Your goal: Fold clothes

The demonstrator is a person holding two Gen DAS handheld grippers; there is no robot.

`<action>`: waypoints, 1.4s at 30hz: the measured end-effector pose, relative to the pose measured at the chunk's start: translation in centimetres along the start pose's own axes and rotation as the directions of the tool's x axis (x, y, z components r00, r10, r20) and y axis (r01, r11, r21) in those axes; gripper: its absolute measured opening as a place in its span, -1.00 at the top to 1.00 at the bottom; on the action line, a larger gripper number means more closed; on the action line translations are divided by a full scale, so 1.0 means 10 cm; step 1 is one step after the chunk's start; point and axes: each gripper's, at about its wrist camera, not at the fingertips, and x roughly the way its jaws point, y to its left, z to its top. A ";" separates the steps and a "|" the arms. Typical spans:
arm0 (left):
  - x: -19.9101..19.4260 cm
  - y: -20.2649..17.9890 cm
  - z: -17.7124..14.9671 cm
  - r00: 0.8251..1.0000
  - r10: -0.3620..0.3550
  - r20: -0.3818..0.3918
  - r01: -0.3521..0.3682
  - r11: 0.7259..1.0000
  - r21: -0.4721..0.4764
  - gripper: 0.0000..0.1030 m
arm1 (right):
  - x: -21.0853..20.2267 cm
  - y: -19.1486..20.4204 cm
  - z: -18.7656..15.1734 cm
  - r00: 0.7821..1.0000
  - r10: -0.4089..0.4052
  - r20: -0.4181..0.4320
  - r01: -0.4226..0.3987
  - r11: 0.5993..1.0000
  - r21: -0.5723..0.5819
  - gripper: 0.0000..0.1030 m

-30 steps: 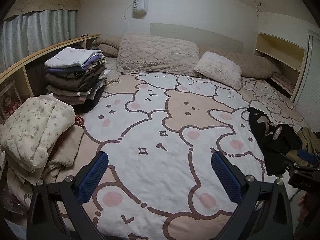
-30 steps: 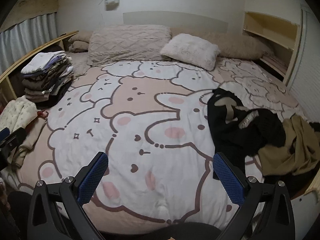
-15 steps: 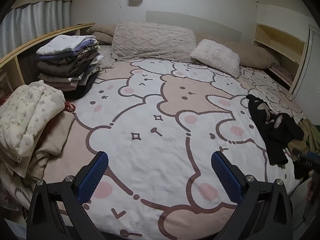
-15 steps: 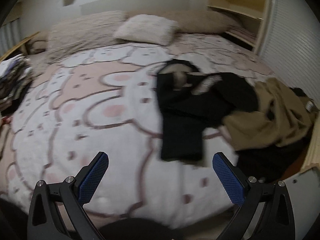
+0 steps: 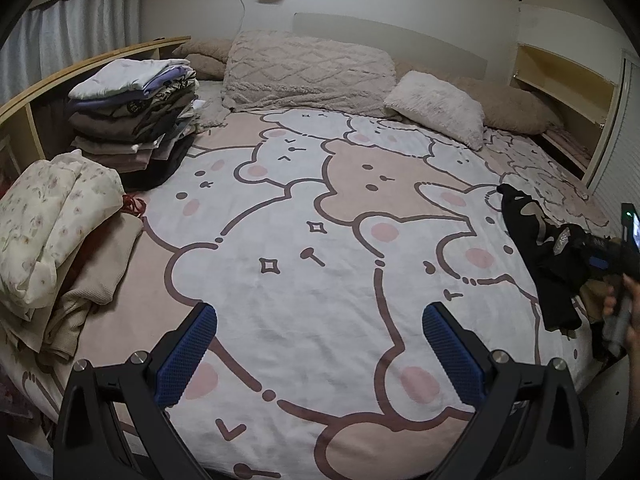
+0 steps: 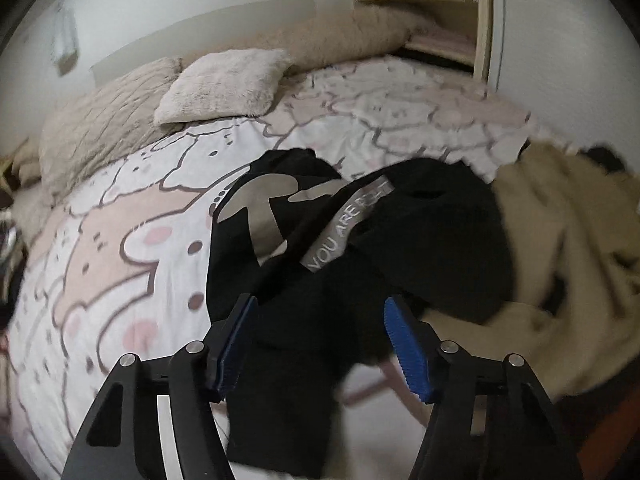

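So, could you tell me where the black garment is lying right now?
The black garment lies crumpled on the bed's right side, against a tan garment, just ahead of the open right gripper; in the left wrist view it sits at the far right edge.

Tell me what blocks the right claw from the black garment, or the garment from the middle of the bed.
Nothing visible. The open right claw hangs directly over the crumpled black printed garment, and the bear-print bedspread is bare mid-bed.
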 end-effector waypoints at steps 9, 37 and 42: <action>0.11 0.11 0.00 0.999 0.034 -0.023 -0.034 0.999 -0.006 -1.00 | 0.66 -0.26 0.22 0.994 -0.098 -0.054 0.111 0.929 0.353 0.06; -0.49 0.51 -0.01 0.990 -0.001 0.142 0.018 0.992 -0.122 -1.00 | -3.65 2.88 1.44 0.660 0.414 0.627 0.026 0.821 -0.570 0.94; -0.72 0.82 0.04 0.977 0.077 0.199 -0.045 0.986 -0.158 -1.00 | -4.58 3.53 1.47 0.478 0.552 0.683 -0.022 0.785 -0.619 0.94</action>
